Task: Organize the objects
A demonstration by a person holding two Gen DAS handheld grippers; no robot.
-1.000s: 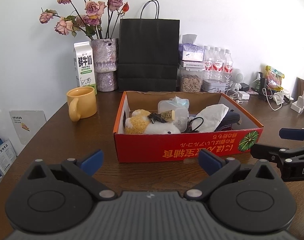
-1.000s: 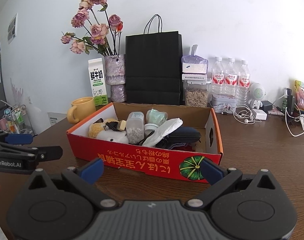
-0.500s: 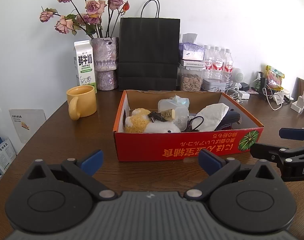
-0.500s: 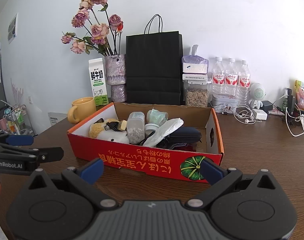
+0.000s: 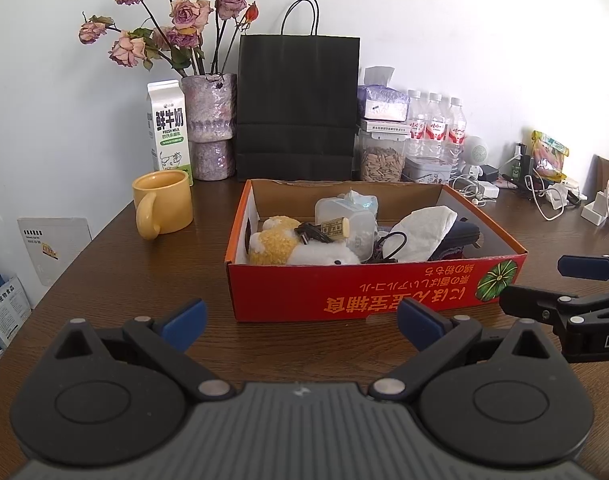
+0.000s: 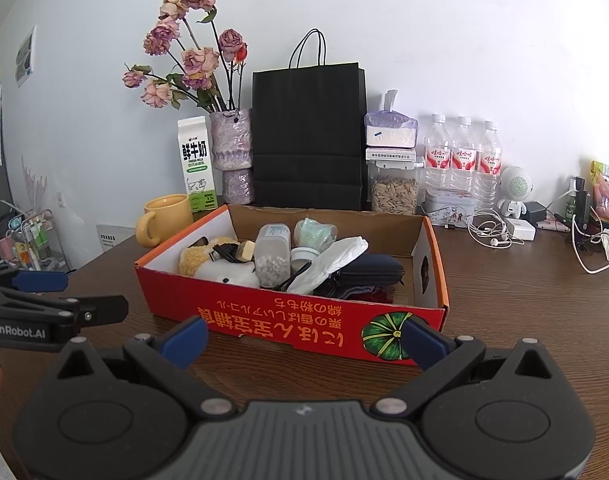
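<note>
Barely anything has shifted over the last second: the left gripper (image 5: 300, 316) and right gripper (image 6: 304, 340) hover with fingers spread wide and empty, just short of the red box (image 5: 376, 292) at 12 o'clock. It holds a plush toy (image 5: 280, 242), a plastic container (image 5: 356, 226) and a dark pouch (image 6: 370, 270); this fits either packing or unpacking. Only the right view shows the container's beads.

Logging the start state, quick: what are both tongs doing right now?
Left tongs: open, holding nothing.
Right tongs: open, holding nothing.
</note>
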